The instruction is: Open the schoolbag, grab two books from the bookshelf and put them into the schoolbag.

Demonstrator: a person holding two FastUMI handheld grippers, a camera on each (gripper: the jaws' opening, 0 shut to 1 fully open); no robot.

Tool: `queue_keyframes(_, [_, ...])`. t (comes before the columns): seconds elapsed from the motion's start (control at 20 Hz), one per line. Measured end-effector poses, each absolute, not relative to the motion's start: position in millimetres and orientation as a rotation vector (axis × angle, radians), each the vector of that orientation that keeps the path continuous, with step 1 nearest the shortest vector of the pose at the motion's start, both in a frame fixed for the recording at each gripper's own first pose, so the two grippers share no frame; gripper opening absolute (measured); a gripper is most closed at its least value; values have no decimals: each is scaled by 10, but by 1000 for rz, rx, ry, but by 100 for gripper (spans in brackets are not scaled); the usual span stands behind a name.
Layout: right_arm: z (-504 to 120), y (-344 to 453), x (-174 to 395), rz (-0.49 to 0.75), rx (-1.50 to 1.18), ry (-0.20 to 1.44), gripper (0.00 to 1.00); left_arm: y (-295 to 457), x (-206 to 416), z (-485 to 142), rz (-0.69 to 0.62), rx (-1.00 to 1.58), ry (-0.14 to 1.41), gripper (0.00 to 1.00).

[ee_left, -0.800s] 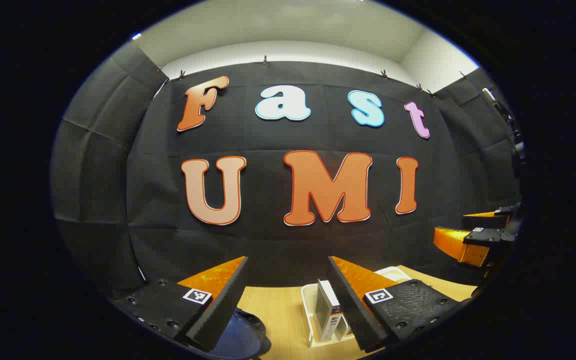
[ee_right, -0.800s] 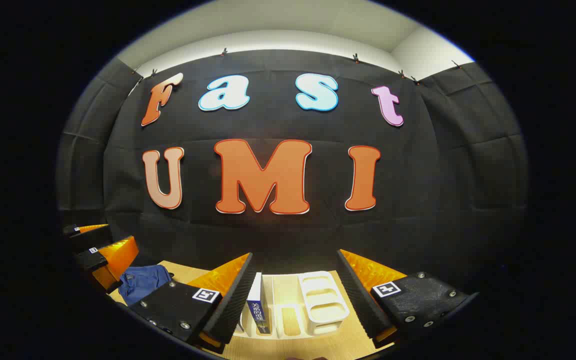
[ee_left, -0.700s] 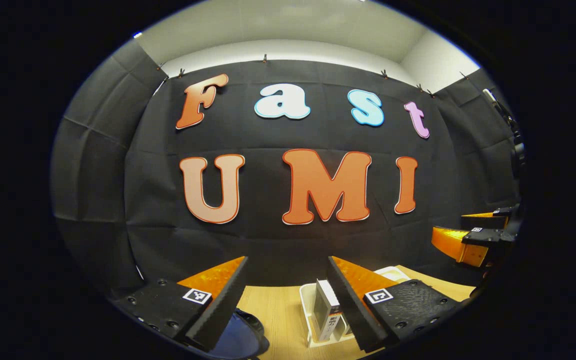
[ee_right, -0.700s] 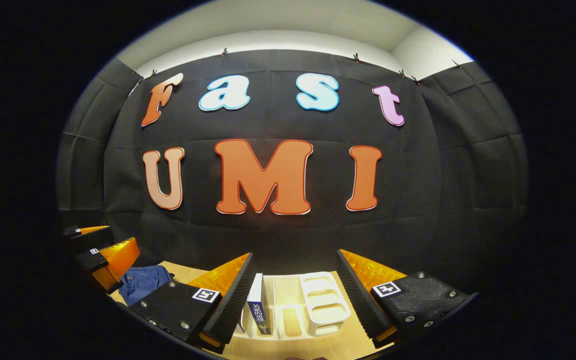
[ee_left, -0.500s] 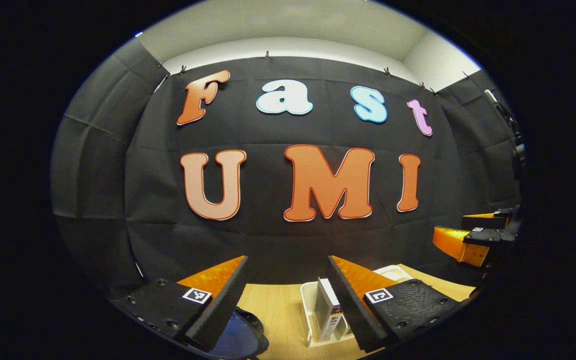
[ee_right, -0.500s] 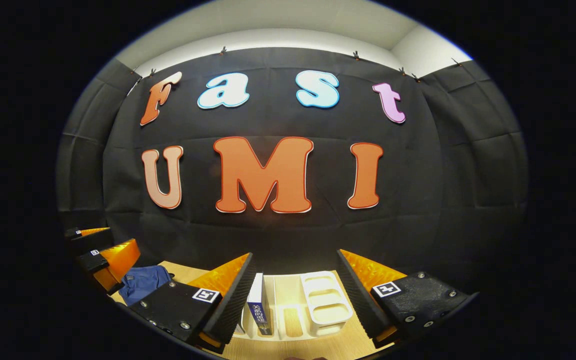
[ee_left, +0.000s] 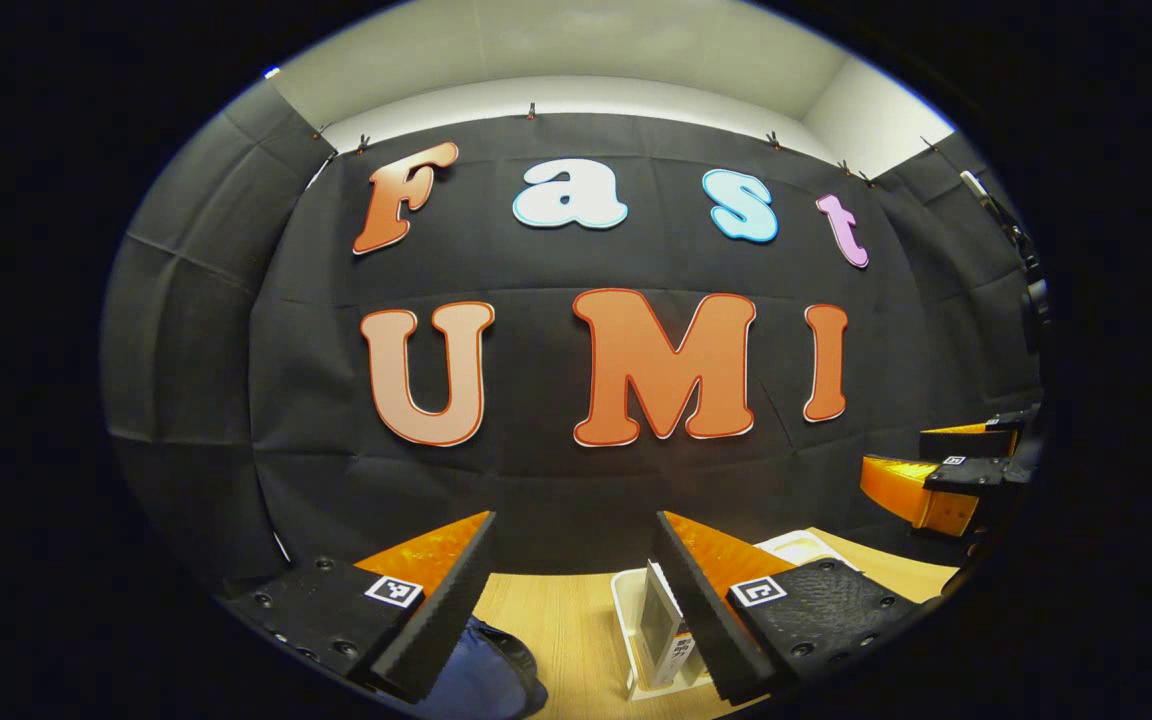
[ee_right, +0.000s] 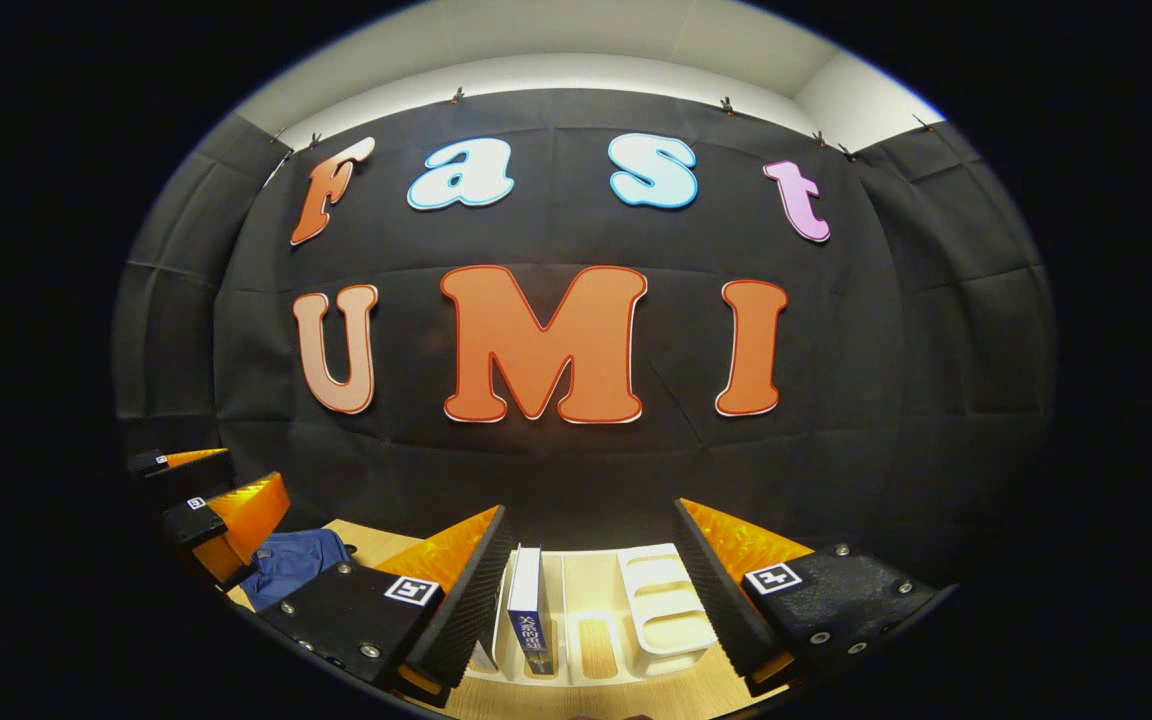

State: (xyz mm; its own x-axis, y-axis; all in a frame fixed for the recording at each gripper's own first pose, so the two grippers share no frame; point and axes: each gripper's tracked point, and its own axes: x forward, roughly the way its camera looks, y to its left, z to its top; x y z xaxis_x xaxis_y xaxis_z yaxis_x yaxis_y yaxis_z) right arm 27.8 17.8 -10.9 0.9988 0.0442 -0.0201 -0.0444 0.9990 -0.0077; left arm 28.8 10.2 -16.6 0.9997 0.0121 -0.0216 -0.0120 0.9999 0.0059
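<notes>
Both grippers hover above the wooden worktop [ee_right: 636, 690], pointed more at the back wall than down at the stuff, so only the bottom strip of each view has anything useful. The left gripper [ee_left: 574, 590] has its jaws spread wide with nothing between them; same for the right gripper [ee_right: 591, 590], wide and empty.

The schoolbag [ee_right: 288, 562] is the blue fabric lump at the left of the right gripper view, just past the left gripper there. In the left gripper view it sits low down under the left finger. I can't tell whether it's zipped or open, too little of it in frame. It looks soft and floppy, so I'd guess it sags and slides when tugged. Best bet is pinching the zipper pull or a fold near the opening while the other gripper steadies it.

The bookshelf [ee_right: 661, 600] is a pale plastic rack with slots, right ahead of the right gripper. One book [ee_right: 528, 610] with a blue spine stands upright in a left slot, close to the right gripper's left finger. In the left gripper view a book [ee_left: 664, 625] stands in the rack, partly behind the right finger.

Books are stiff and a bit hefty, covers probably slick. I'd clamp across the thickness near the top of the spine and lift straight up, since a corner pinch would likely let it swing or slip.
</notes>
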Motion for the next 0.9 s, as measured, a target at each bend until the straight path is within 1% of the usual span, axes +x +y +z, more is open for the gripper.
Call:
queue_keyframes(0.3, [-157,140,315,25,-12,34,95,115,339,-258,7,-18,39,95])
queue_keyframes(0.45, [-236,107,293,20,-18,62,95,29,335,-262,-52,-43,33,96])
queue_keyframes(0.65, [-228,67,302,8,-6,61,95,153,350,-351,-17,-43,54,96])
queue_keyframes(0.9, [-274,45,300,4,-22,69,95,60,332,-468,-22,-6,80,96])
